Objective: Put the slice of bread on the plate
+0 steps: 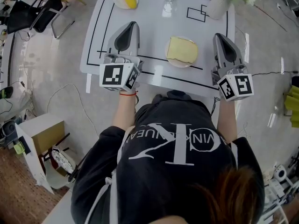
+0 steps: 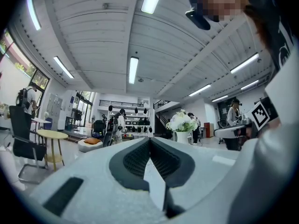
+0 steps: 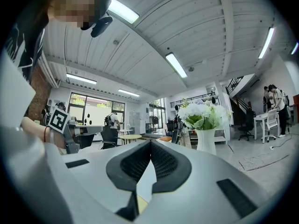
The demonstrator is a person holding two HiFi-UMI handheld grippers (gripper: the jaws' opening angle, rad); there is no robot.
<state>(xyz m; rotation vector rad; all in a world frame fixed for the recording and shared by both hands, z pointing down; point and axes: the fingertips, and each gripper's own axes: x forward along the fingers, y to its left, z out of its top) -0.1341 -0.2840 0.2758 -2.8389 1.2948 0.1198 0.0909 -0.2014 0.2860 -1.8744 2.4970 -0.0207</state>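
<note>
Slice of bread [image 1: 182,49] flat on plate [image 1: 179,64], mid-bench [image 1: 149,13]; left claw [image 1: 130,26] and right claw [image 1: 219,36] pressed together, empty, parked either side; placing looks done.

A white table [image 1: 149,27] marked with black lines is set on a pale glossy floor [image 1: 65,73]. A ribbed white ceiling [image 2: 93,41] is lit by strip lights [image 2: 133,70]. Large windows [image 3: 91,110], a round yellow table [image 2: 52,134], a black chair [image 2: 21,129] and a staircase [image 3: 236,85] are seen.
</note>
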